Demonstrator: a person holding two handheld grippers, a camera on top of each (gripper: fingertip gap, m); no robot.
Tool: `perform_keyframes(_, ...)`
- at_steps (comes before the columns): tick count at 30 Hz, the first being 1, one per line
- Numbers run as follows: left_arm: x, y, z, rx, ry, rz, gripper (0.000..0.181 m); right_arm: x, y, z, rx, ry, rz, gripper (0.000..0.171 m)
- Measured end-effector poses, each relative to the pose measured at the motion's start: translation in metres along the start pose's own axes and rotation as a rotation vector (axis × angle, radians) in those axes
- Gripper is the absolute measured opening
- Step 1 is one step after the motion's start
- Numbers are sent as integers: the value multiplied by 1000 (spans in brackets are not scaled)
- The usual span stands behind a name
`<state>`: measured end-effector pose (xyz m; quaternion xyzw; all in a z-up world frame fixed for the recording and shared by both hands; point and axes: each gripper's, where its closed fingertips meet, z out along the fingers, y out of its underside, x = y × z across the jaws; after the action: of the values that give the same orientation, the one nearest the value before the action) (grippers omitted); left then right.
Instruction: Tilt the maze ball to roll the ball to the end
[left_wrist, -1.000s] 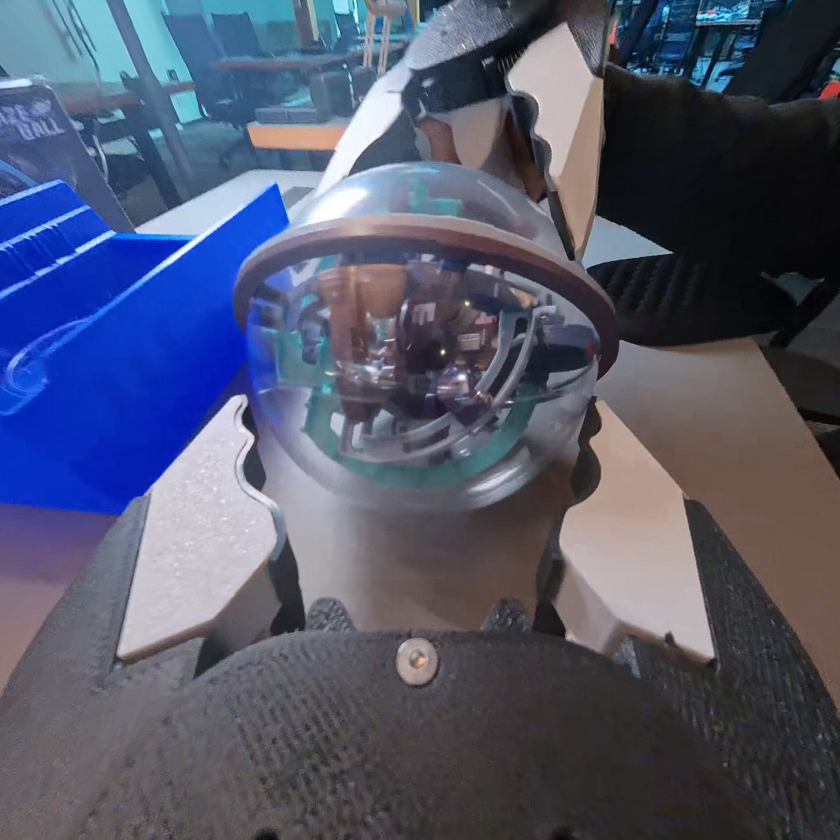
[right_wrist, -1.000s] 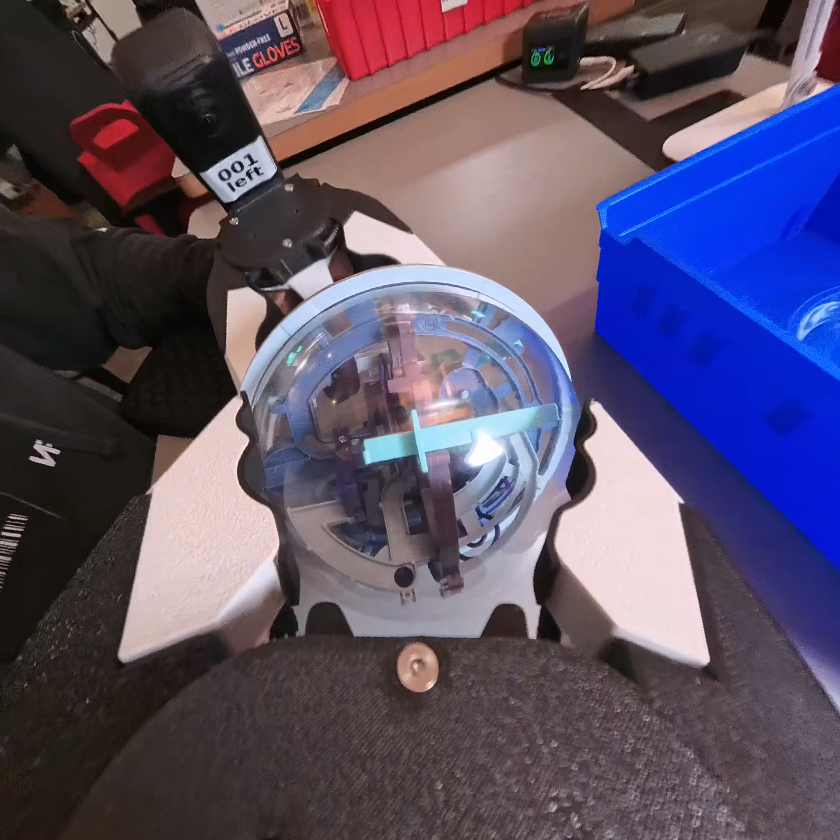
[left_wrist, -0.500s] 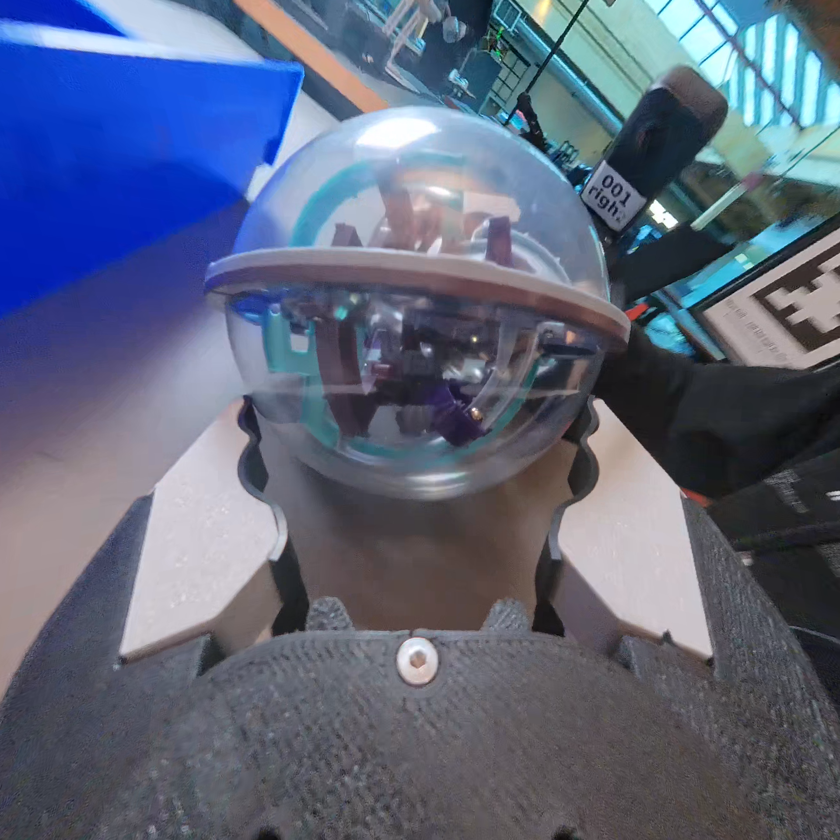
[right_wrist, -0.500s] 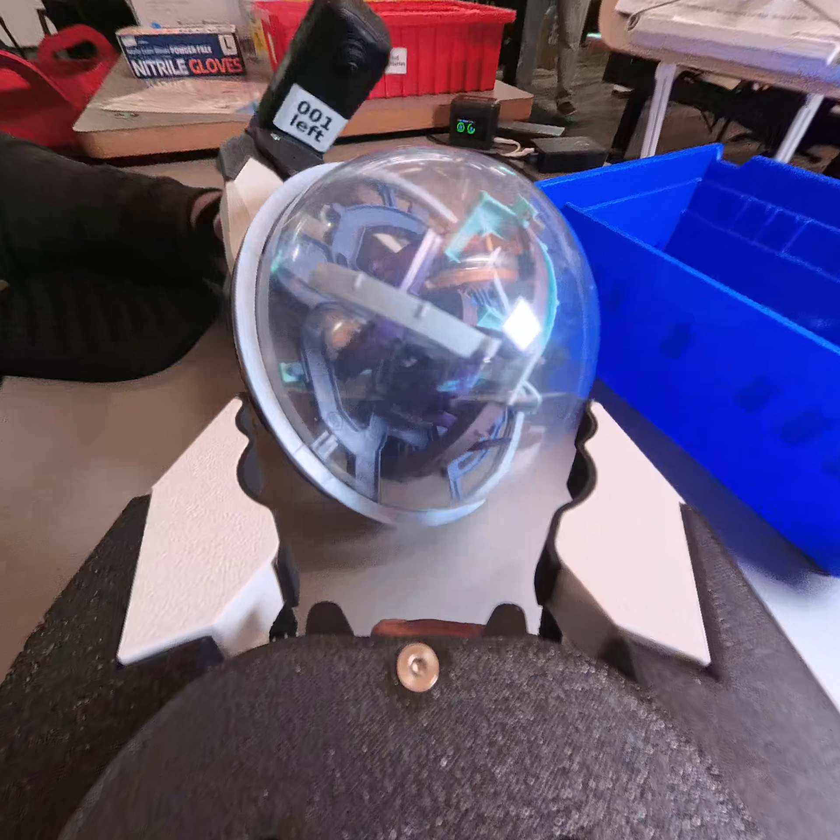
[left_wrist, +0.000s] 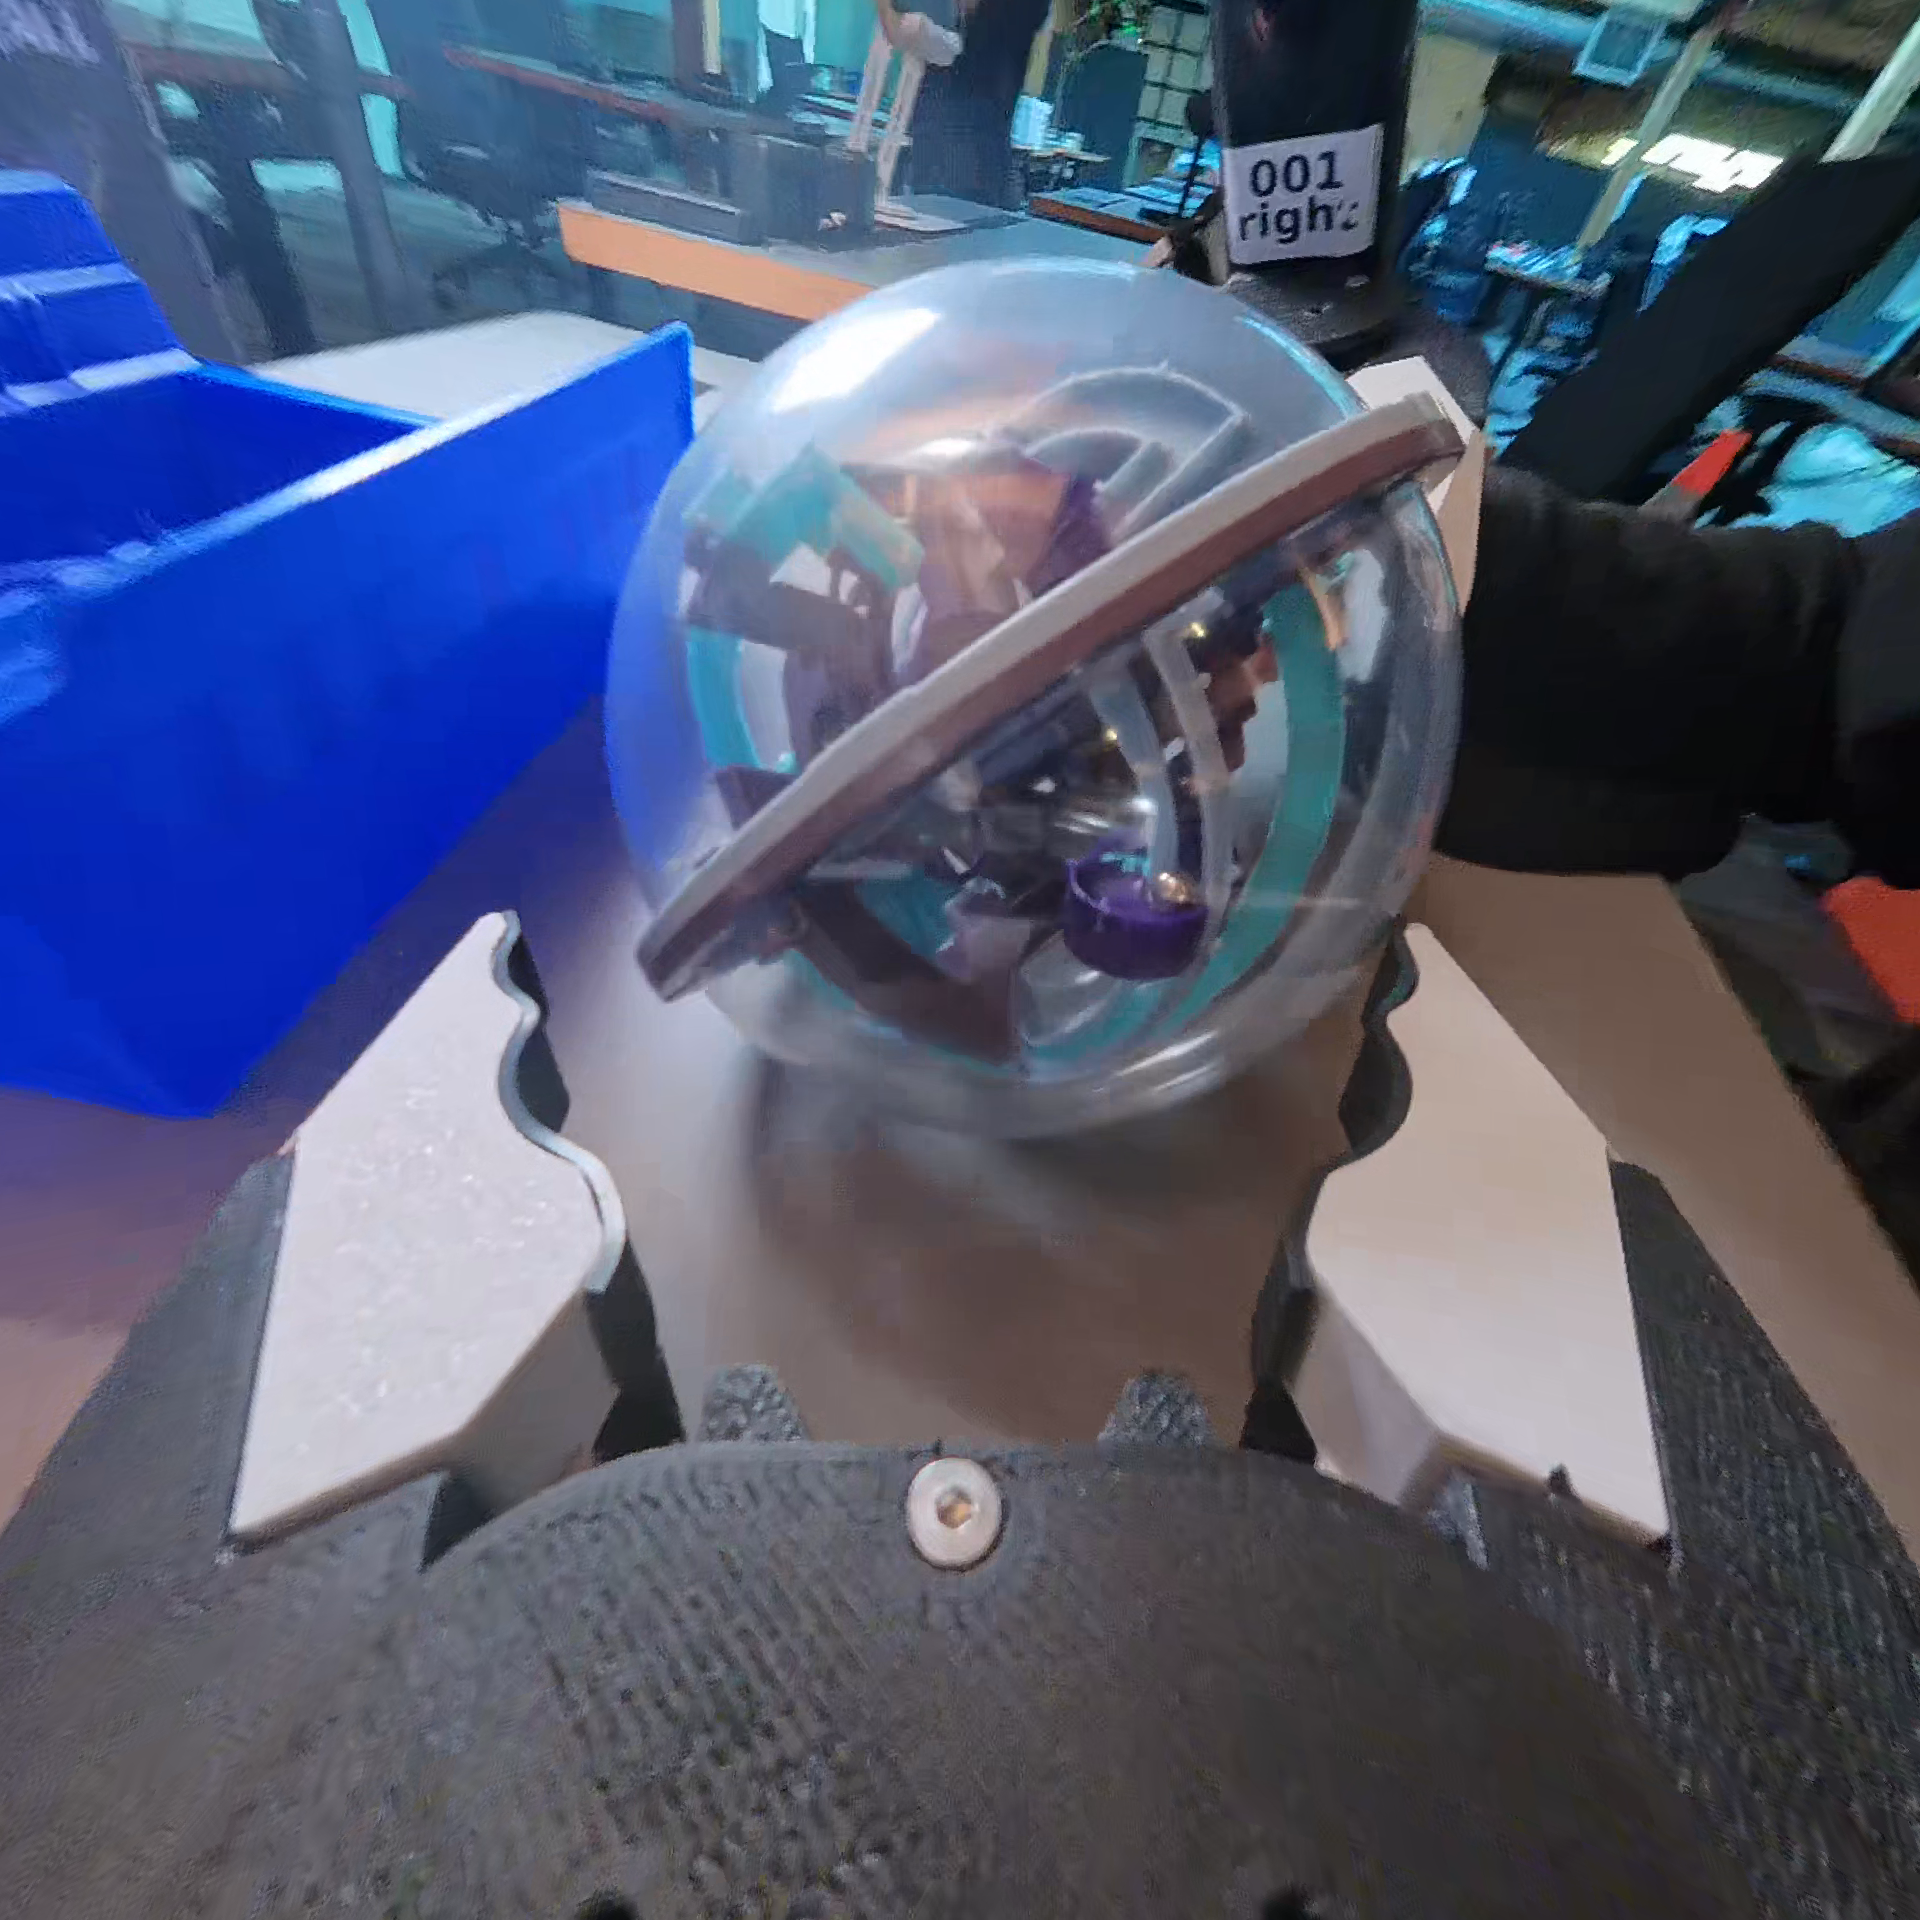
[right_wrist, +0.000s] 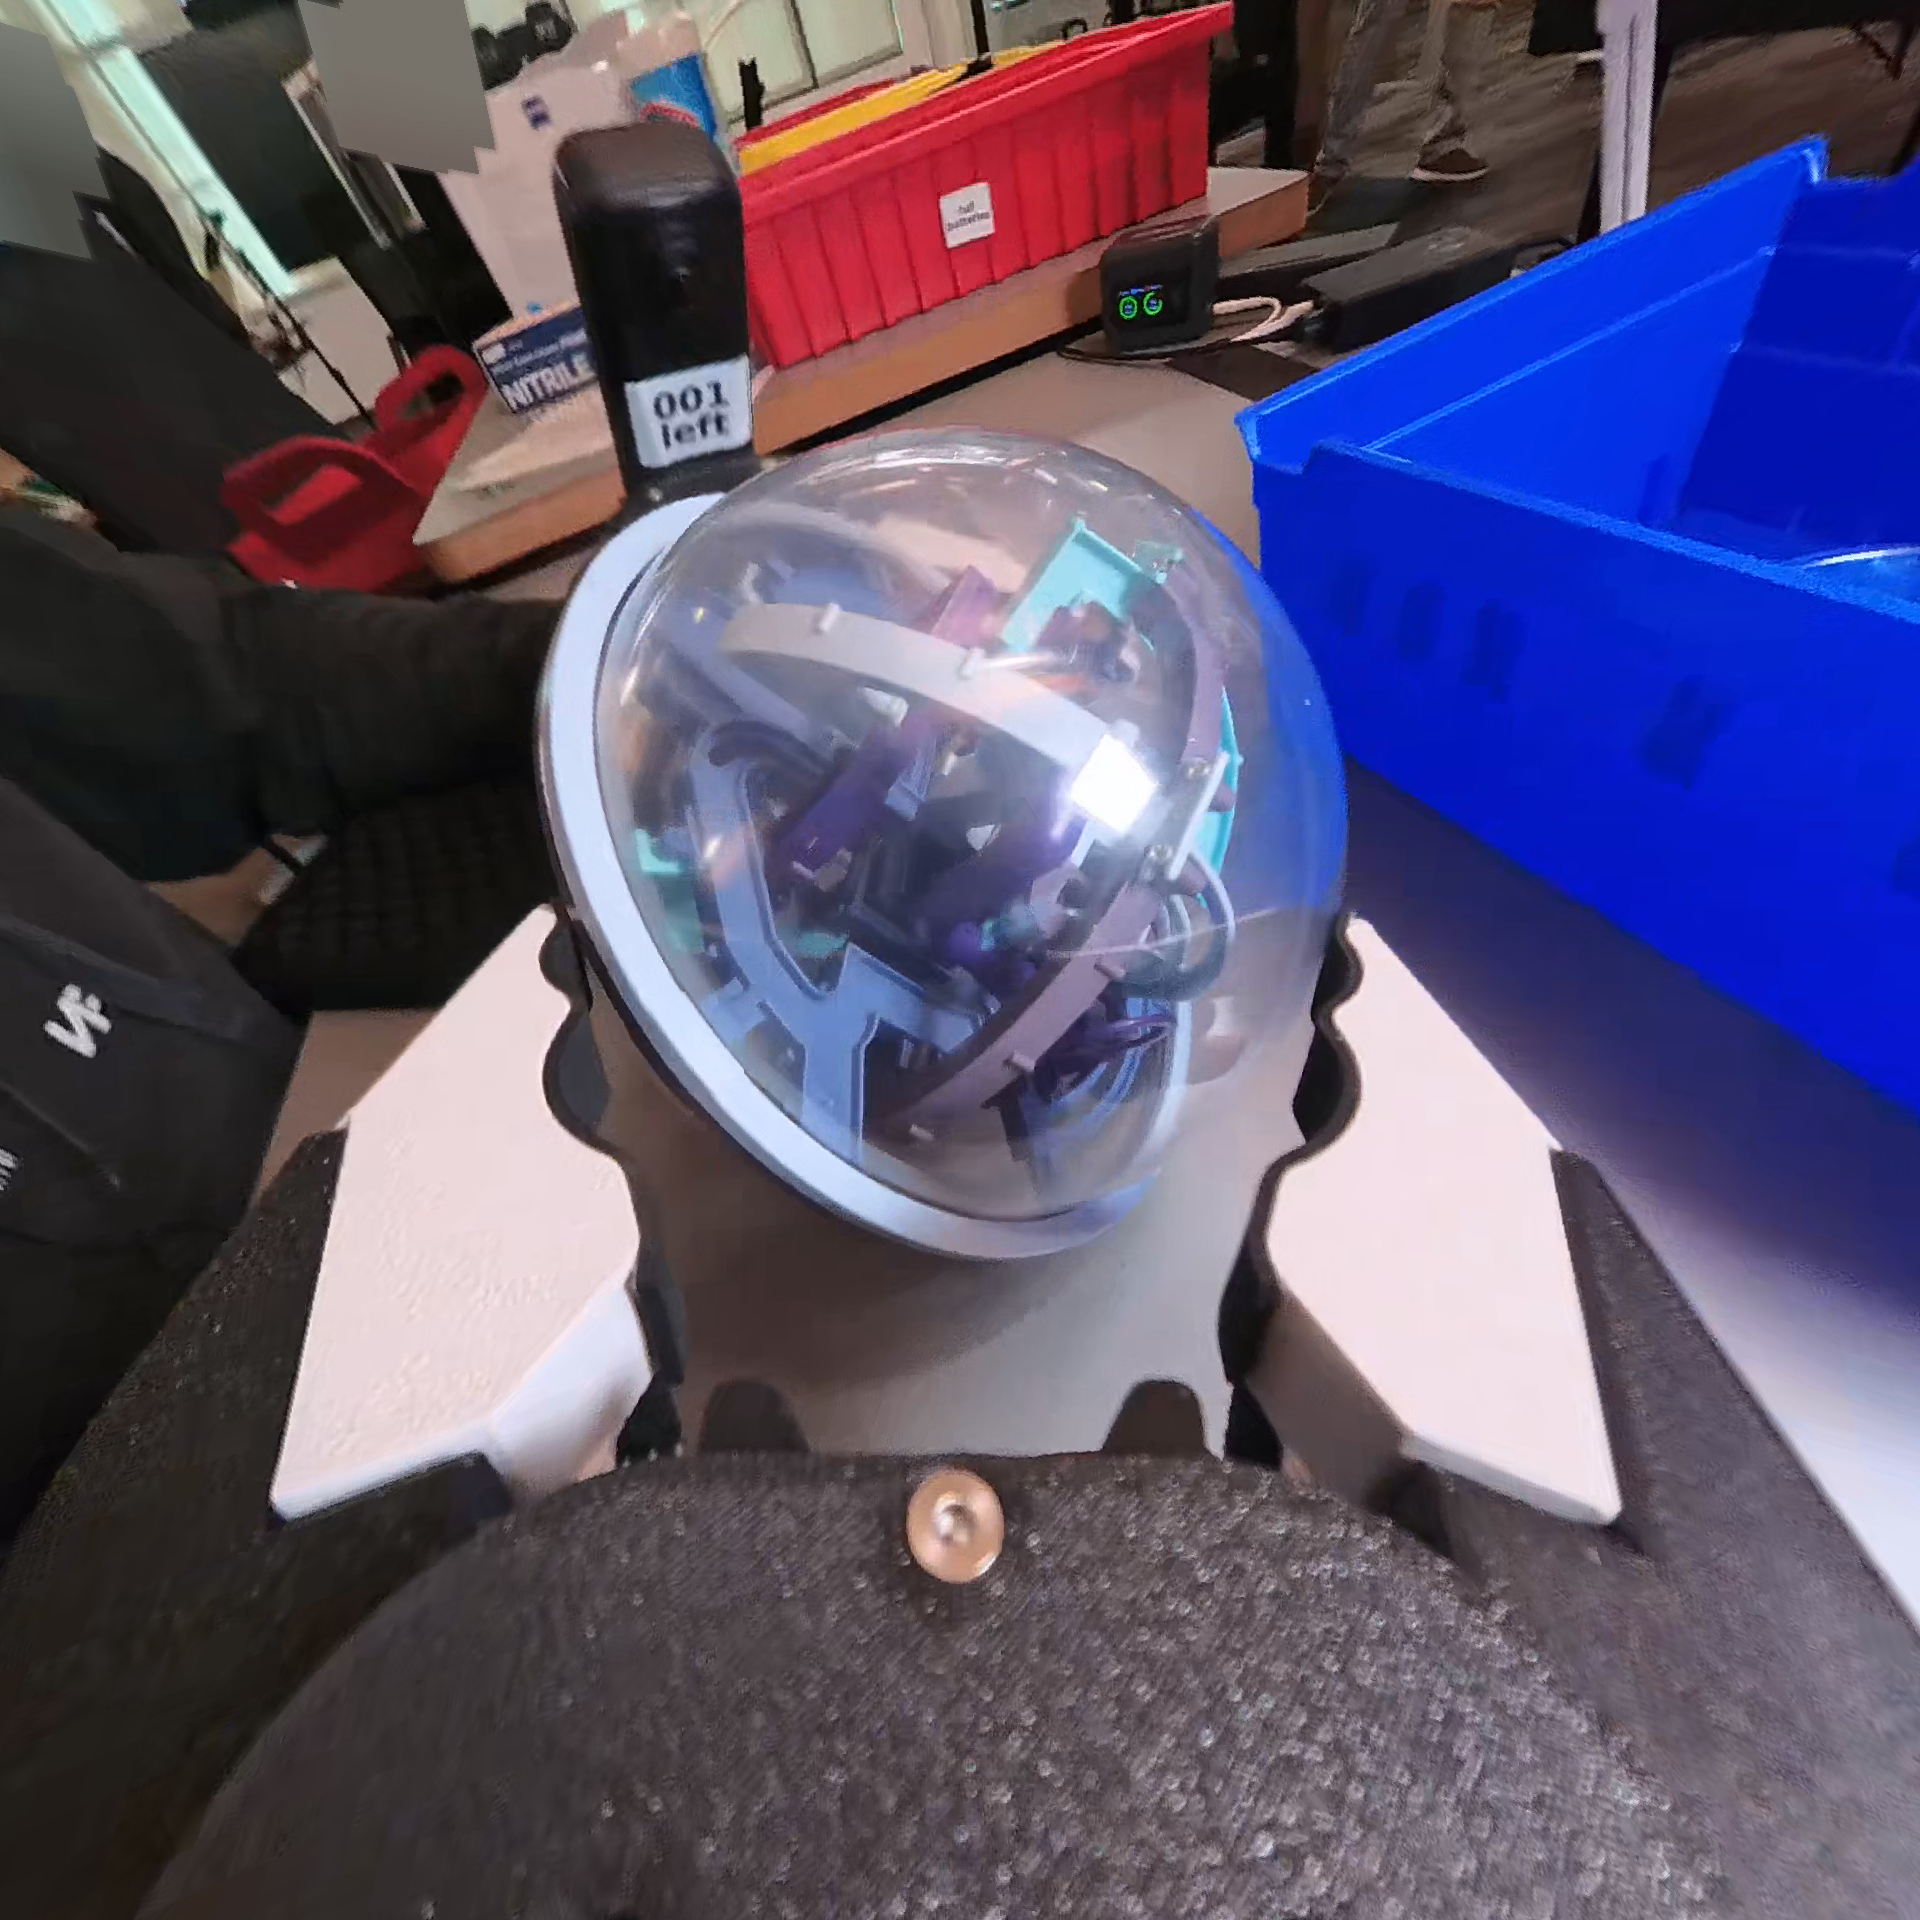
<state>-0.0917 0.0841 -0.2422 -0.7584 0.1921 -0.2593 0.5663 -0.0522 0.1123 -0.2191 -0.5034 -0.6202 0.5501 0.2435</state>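
Your left gripper and right gripper are both sitting spread wide, each cradling the clear plastic maze ball mid-frame between its fingers from opposite sides. Its grey equator band is tilting diagonally. A blue plastic bin is standing beyond, at the frame's left.

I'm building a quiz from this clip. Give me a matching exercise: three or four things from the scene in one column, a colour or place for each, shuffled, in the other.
Things:
1. maze ball
2. cup inside the ball
3. bin
4. tray

Descriptions:
A. red, on a far table
B. clear, with a grey rim band
C. blue, beside the ball
D. purple

Pairs: 1-B, 2-D, 3-C, 4-A
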Motion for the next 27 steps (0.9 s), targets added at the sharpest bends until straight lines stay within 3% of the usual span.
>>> perform_keyframes(2, 6, 0, 3, 6, 48, -70, 141, 2, -2, 1, 7, 8, 47, 135)
perform_keyframes(8, 12, 3, 4, -2, 90, -191, 141, 0, -6, 0, 35, 16, 107, 135)
perform_keyframes(21, 23, -12, -6, 59, -52, 224, 140, -13, 15, 4, 27, -23, -97, 137)
perform_keyframes(27, 17, 5, -2, -23, -49, 199, 140, -15, 3, 4, 21, 72, -220, 138)
